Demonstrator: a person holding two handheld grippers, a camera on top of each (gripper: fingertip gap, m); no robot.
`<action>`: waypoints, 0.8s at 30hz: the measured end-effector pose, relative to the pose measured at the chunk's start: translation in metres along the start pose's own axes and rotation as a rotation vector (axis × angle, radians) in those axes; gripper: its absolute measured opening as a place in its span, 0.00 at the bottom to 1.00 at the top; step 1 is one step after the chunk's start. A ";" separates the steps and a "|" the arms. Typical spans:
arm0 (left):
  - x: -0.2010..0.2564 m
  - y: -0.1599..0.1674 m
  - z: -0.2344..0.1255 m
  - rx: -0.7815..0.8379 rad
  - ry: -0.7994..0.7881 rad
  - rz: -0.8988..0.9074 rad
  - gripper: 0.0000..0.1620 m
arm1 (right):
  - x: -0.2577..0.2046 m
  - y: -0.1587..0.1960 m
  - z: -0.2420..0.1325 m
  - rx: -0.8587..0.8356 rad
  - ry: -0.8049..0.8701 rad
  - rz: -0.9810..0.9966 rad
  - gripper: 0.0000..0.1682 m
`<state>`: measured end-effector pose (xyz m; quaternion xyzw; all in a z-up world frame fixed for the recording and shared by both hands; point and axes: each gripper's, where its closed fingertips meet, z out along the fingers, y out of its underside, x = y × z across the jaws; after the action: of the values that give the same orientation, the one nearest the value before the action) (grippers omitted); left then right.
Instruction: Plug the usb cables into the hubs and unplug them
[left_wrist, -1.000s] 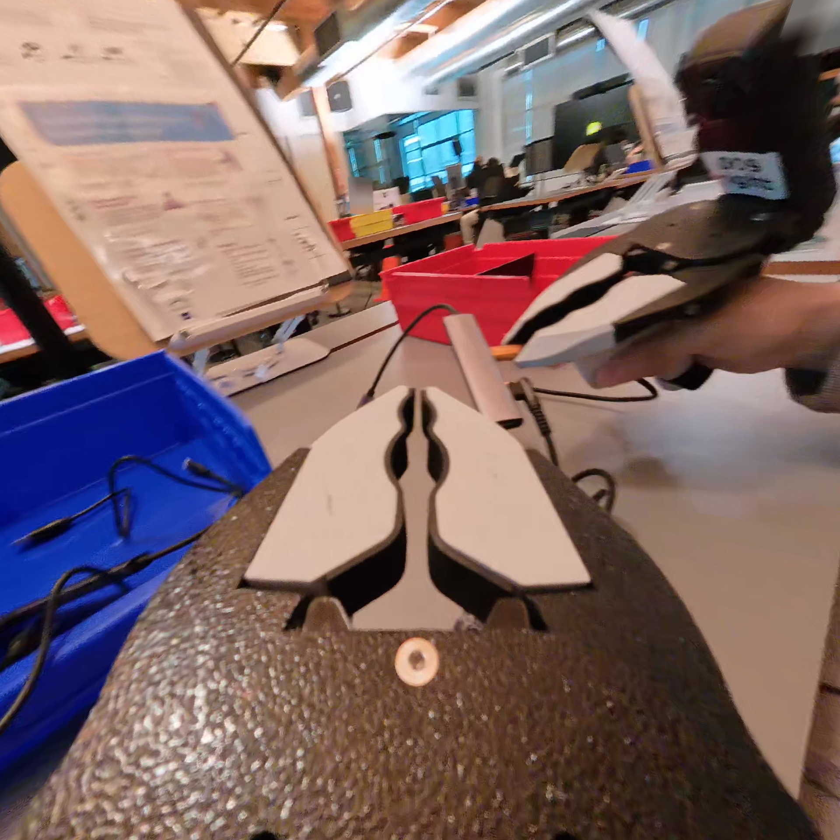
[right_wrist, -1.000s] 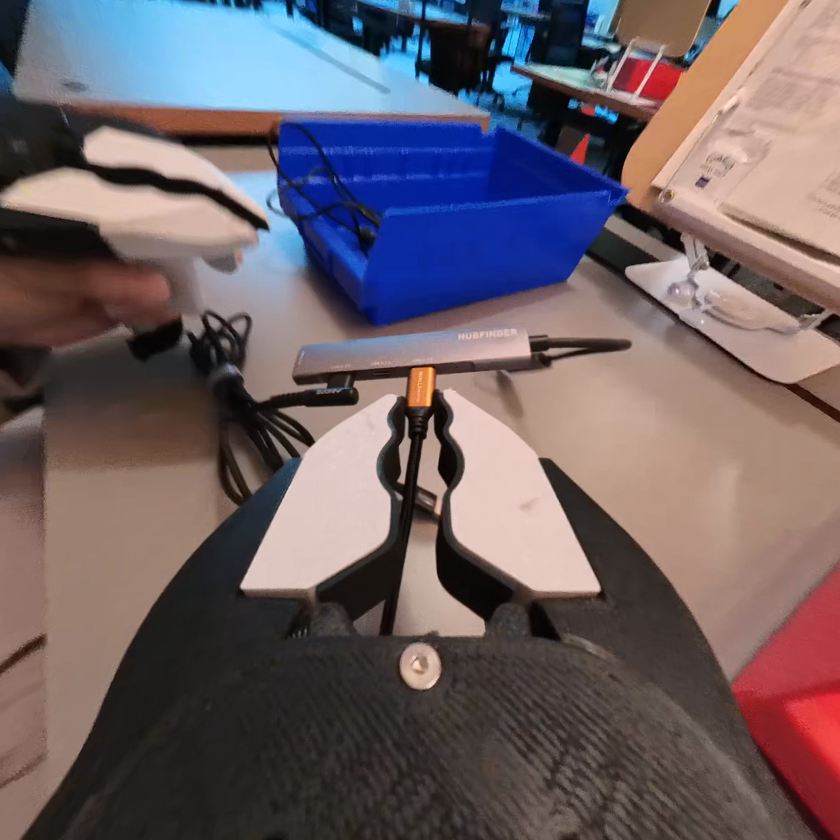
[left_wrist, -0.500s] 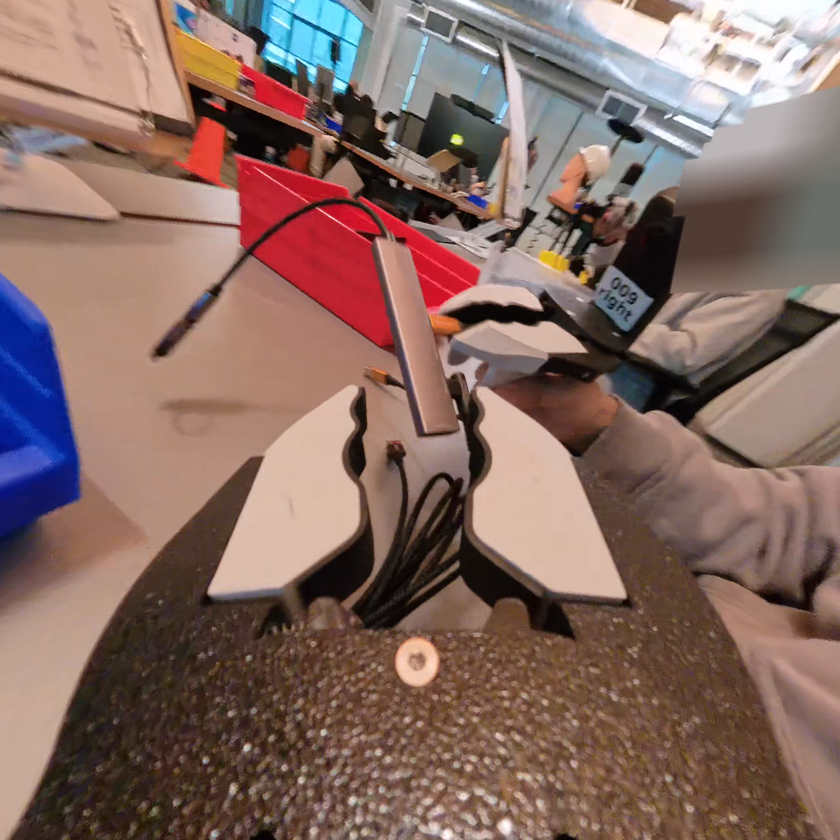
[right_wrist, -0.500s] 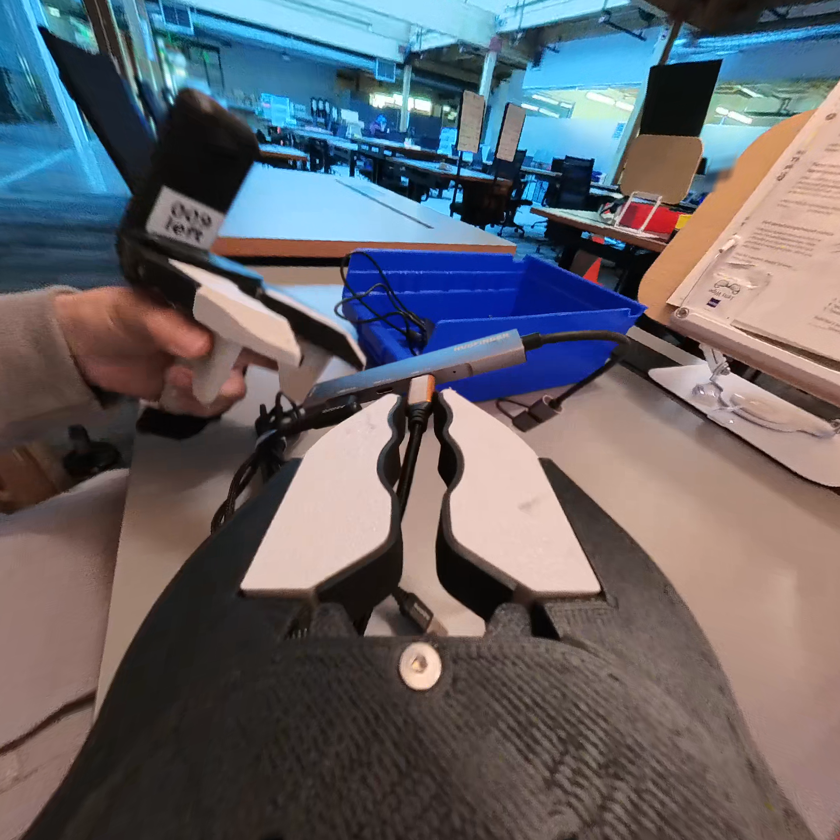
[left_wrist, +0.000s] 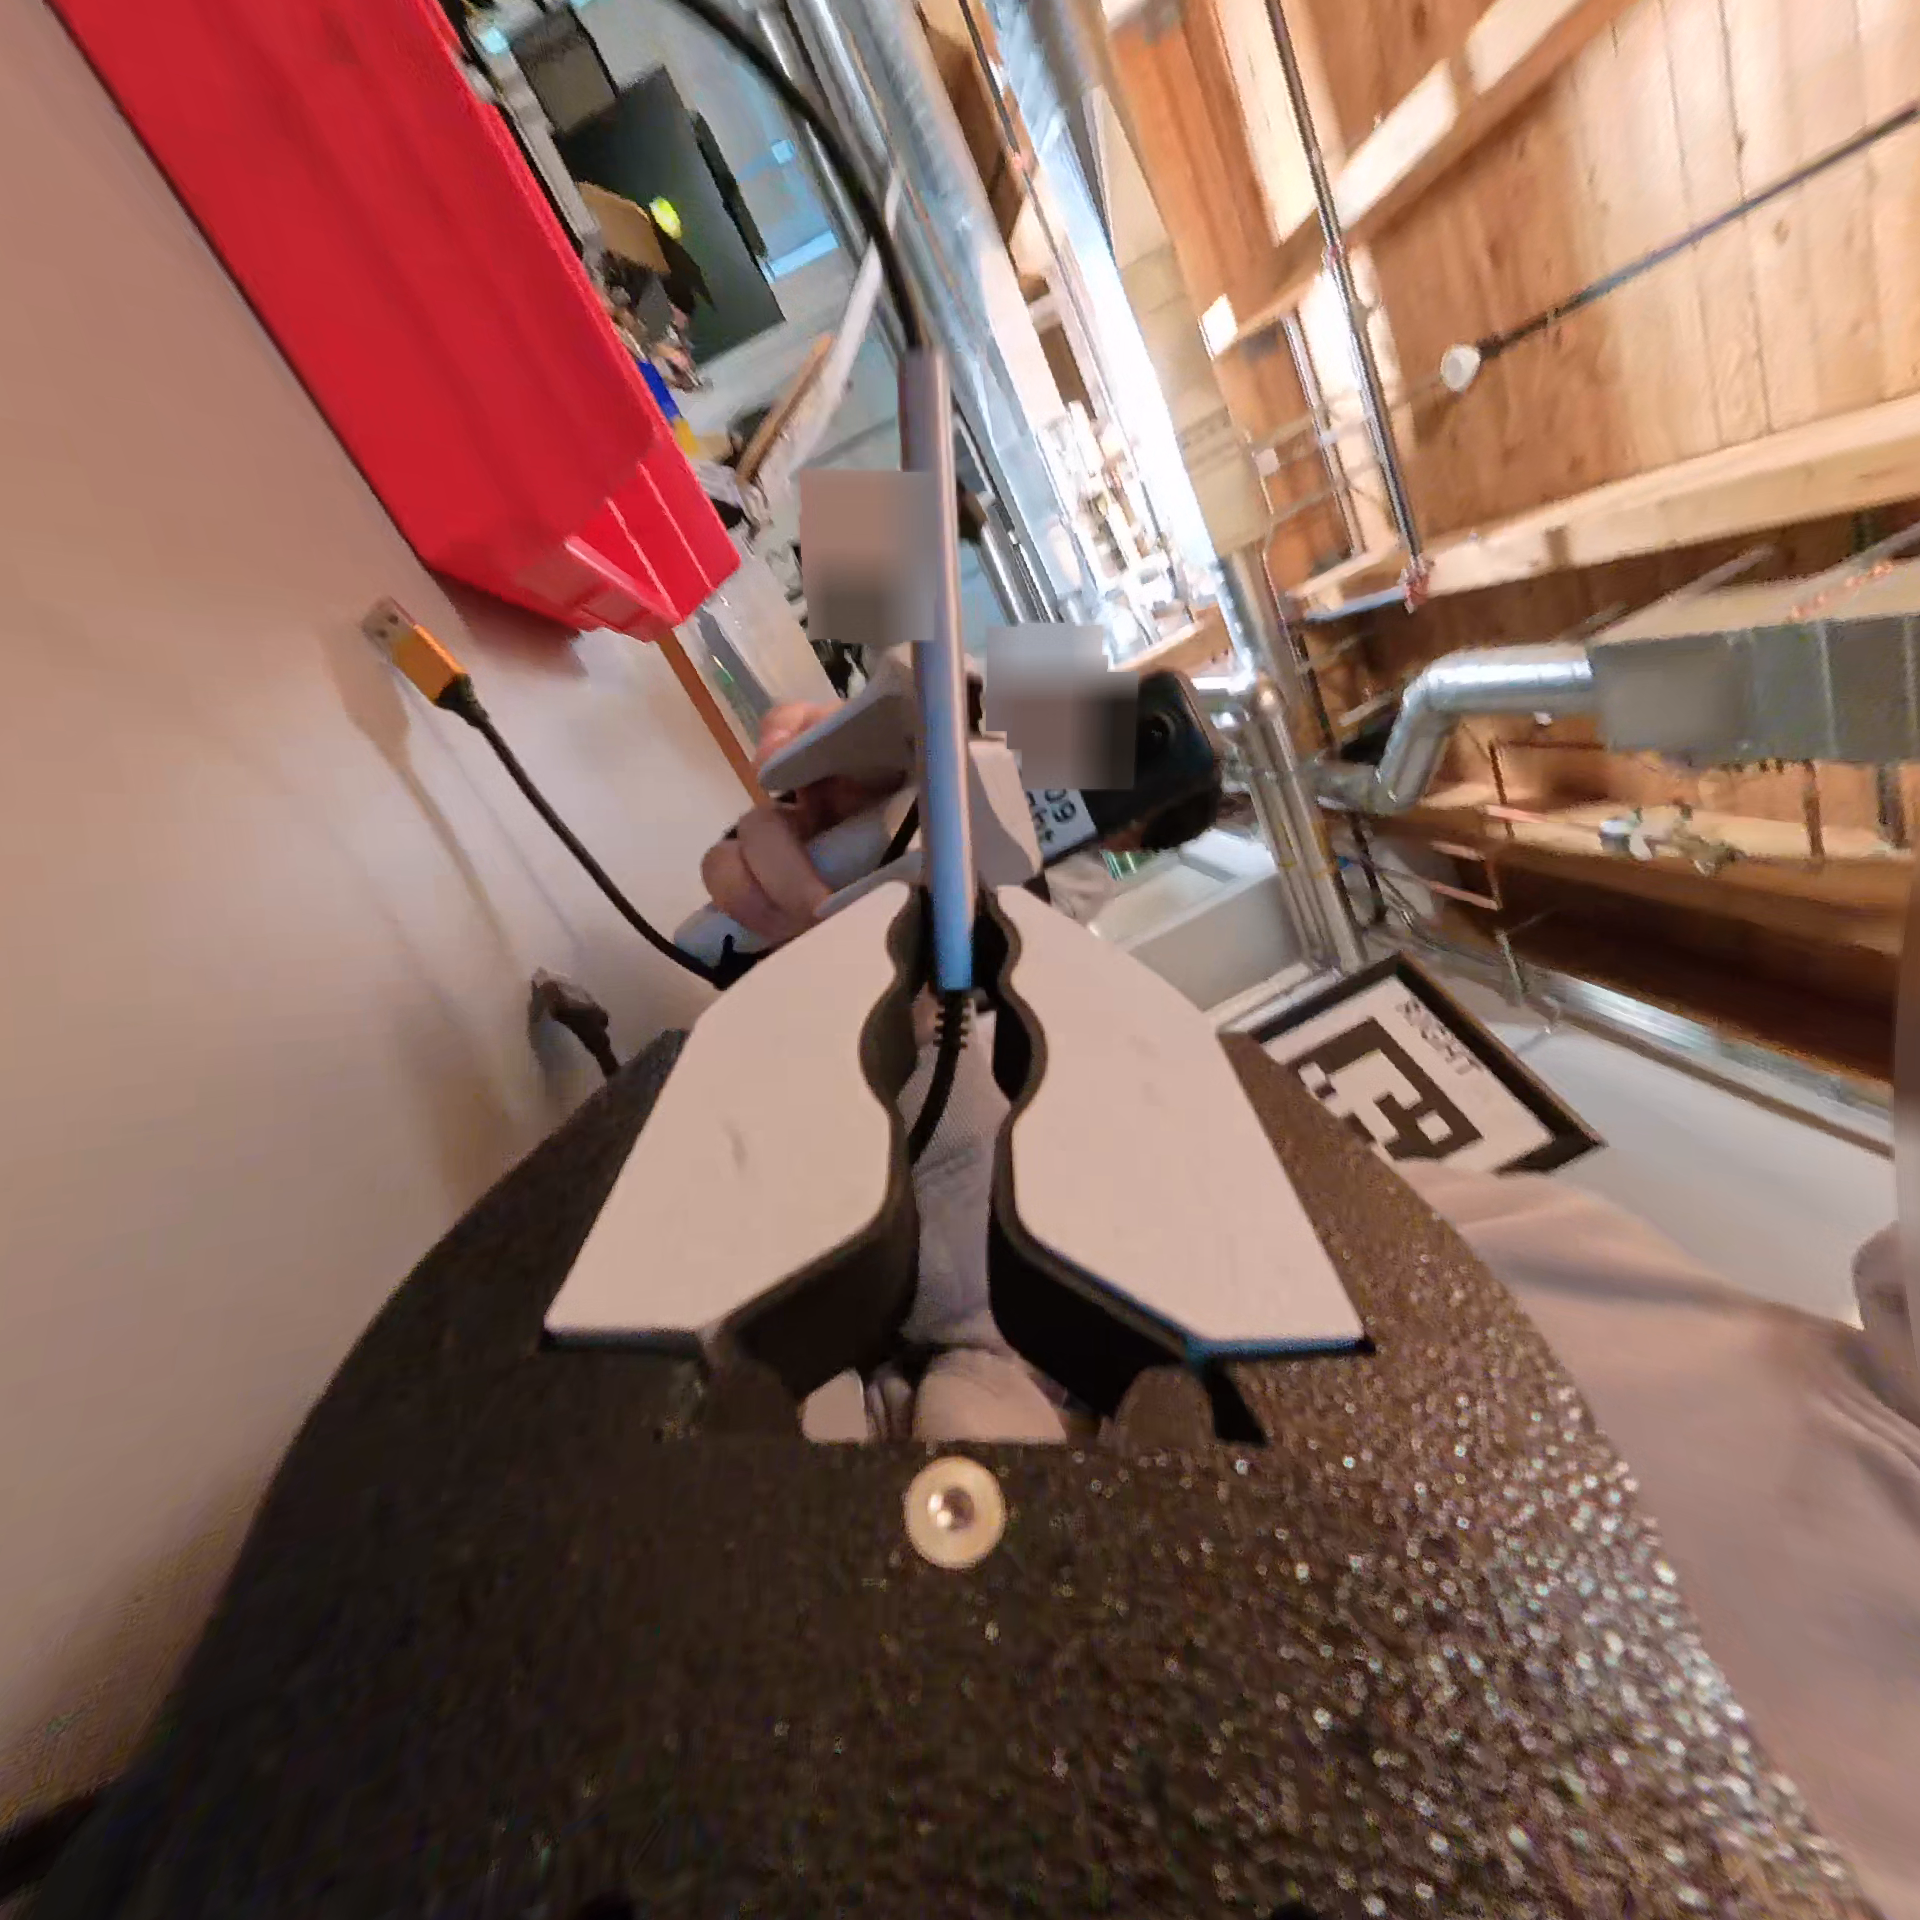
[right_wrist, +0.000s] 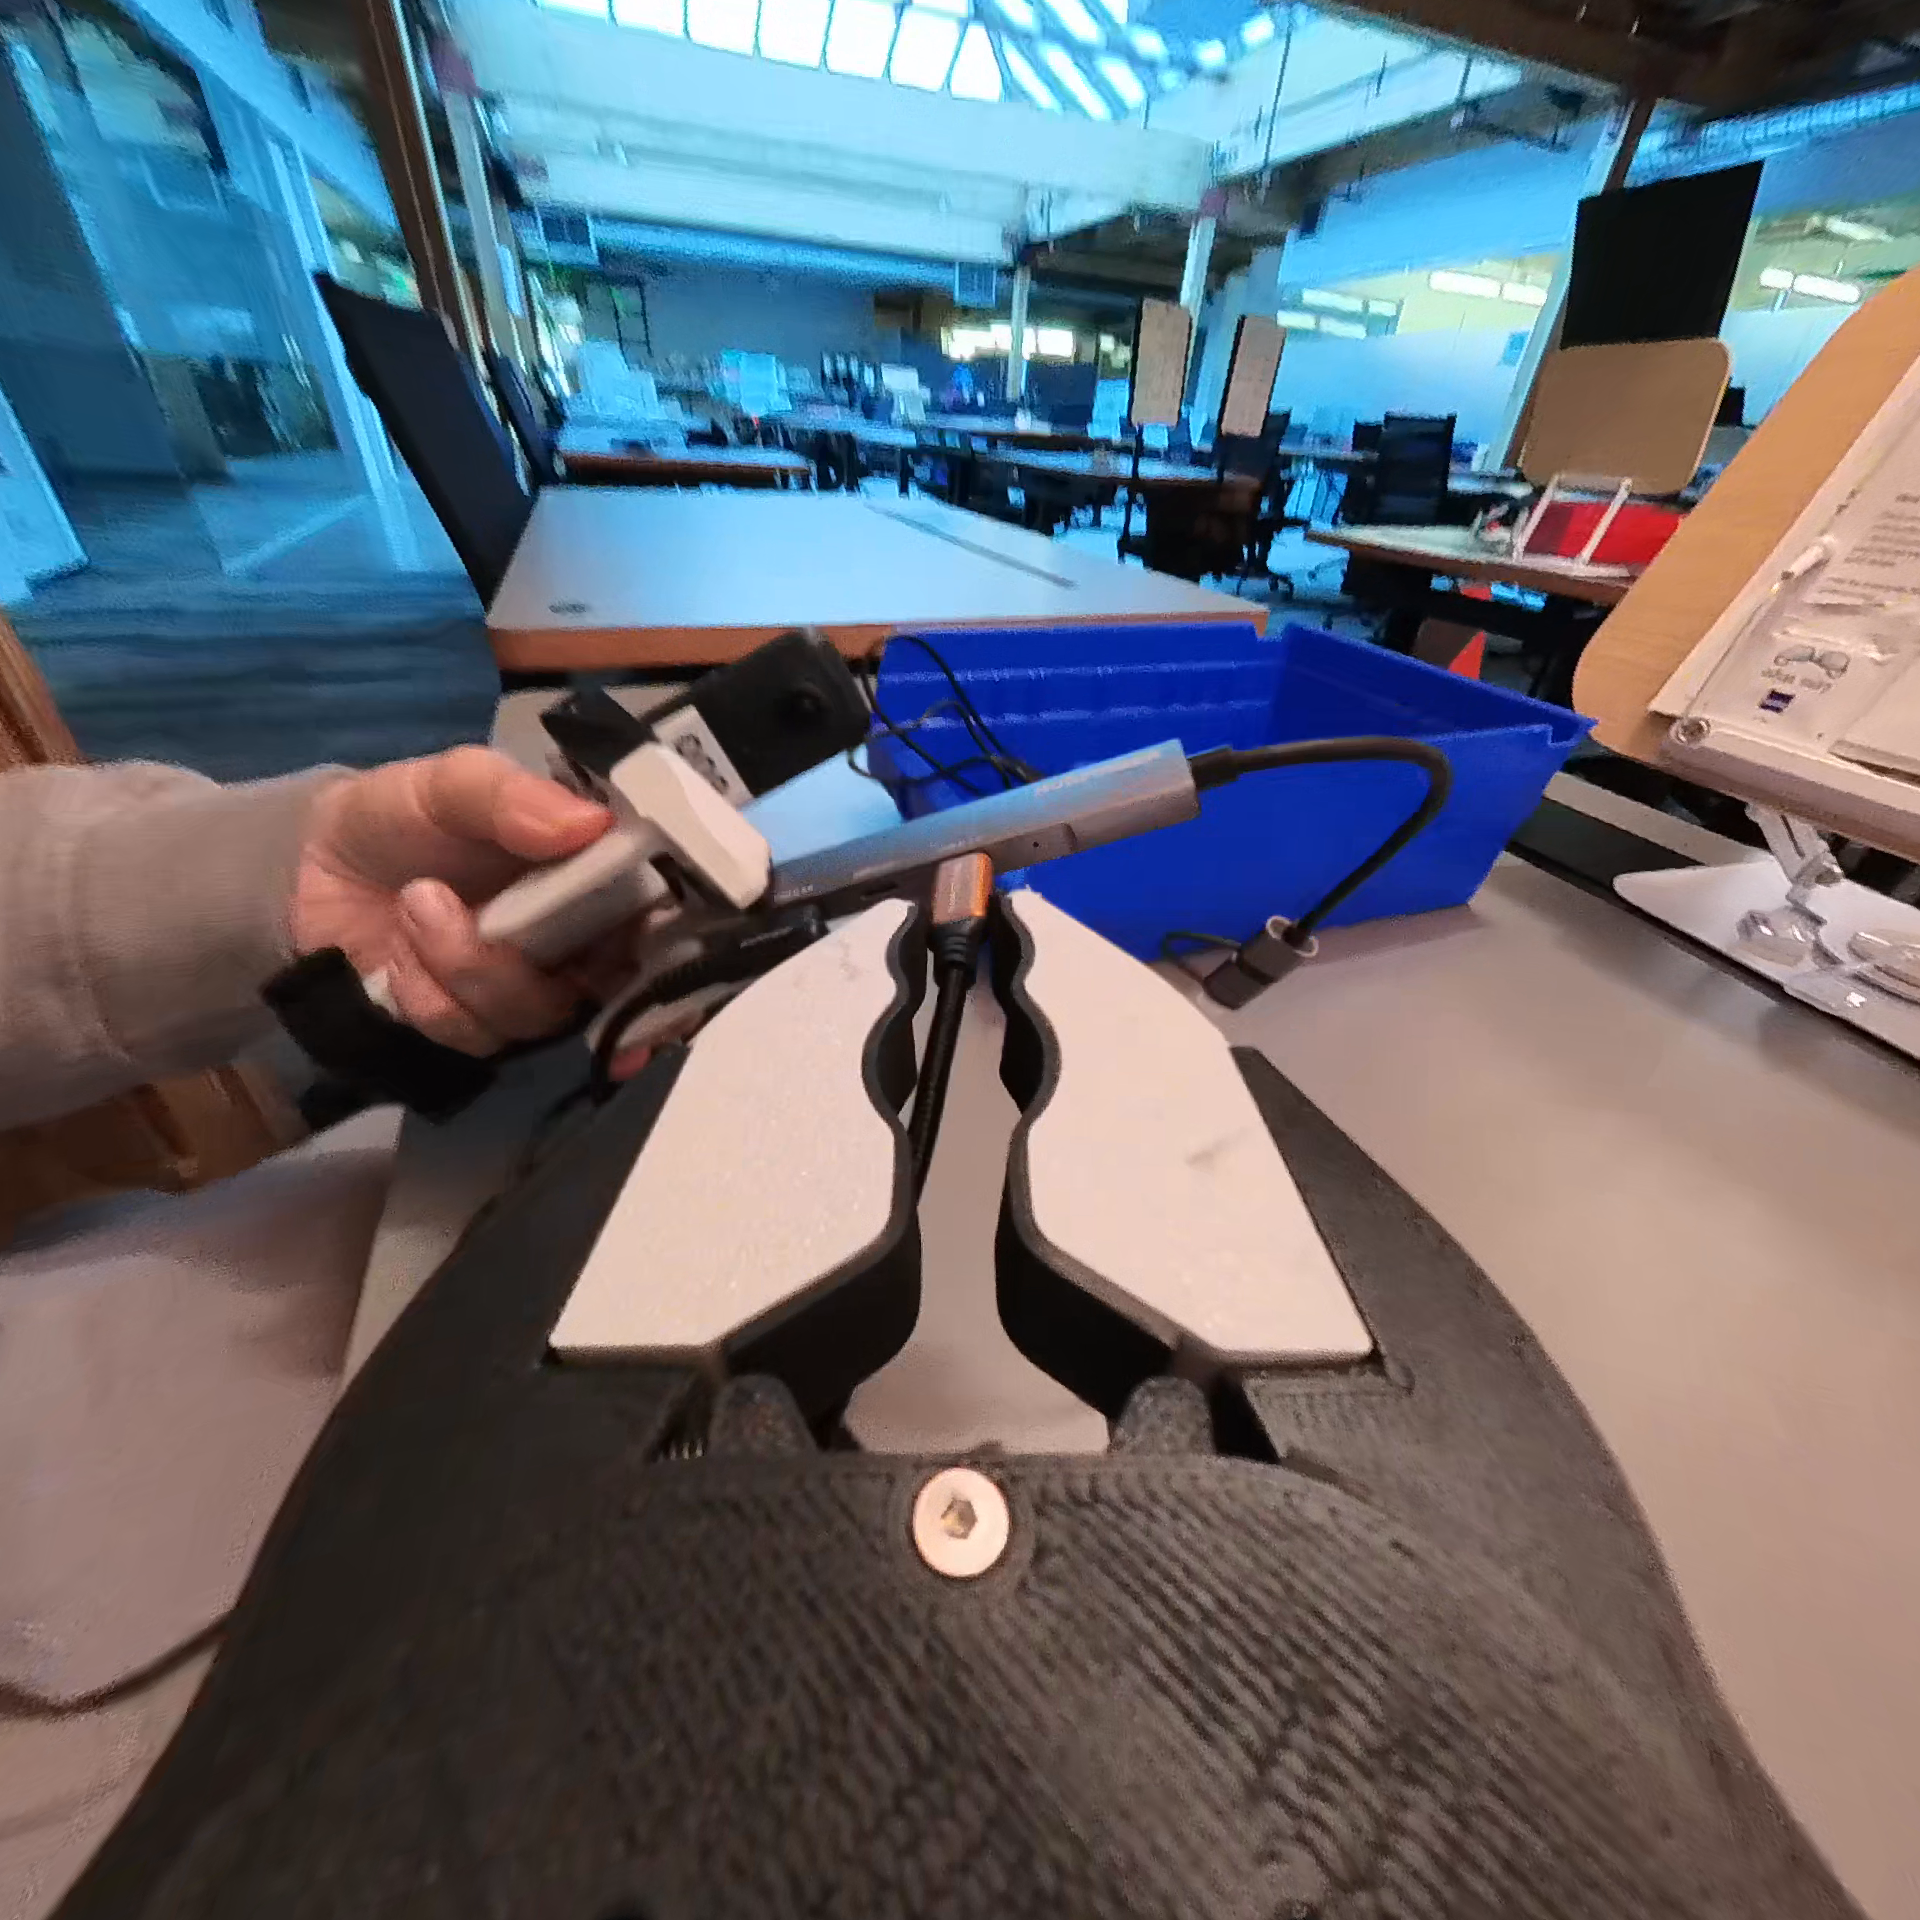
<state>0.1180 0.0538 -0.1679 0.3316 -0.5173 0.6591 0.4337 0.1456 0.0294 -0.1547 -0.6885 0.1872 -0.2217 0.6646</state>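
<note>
The grey USB hub (right_wrist: 997, 816) is held in the air above the table. My left gripper (left_wrist: 951, 909) is shut on one end of the hub (left_wrist: 940, 644), which runs away from it; in the right wrist view the left gripper (right_wrist: 707, 842) shows at the hub's left end. My right gripper (right_wrist: 961, 920) is shut on an orange USB plug (right_wrist: 958, 888) whose tip sits in the hub's side. A black plug (right_wrist: 764, 935) sits in the hub beside it. The hub's own cable plug (right_wrist: 1257, 961) hangs down to the table. Another orange plug (left_wrist: 416, 655) lies loose on the table.
A blue bin (right_wrist: 1299, 831) with black cables stands behind the hub. A red bin (left_wrist: 364, 270) stands on the table's far side. A document stand (right_wrist: 1787, 707) is at the right. A black-and-white marker card (left_wrist: 1392, 1081) lies near the person's sleeve. Spacing between my two grippers at the tips: around 4 cm.
The left gripper has closed on the hub's end and rolled strongly to one side. The hub has risen further off the table. The right gripper still grips the orange plug.
</note>
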 end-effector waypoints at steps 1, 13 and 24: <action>-0.004 -0.004 -0.001 0.034 -0.024 -0.011 0.05 | 0.003 0.004 0.000 -0.038 0.007 -0.013 0.07; -0.021 -0.023 -0.005 0.239 -0.154 -0.027 0.05 | 0.011 0.020 0.006 -0.197 0.043 -0.078 0.07; -0.027 -0.011 0.000 0.146 -0.134 -0.054 0.05 | -0.015 0.033 0.017 -0.265 -0.128 -0.061 0.07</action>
<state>0.1391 0.0486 -0.1871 0.4196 -0.4867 0.6593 0.3904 0.1441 0.0501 -0.1891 -0.7883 0.1512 -0.1707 0.5714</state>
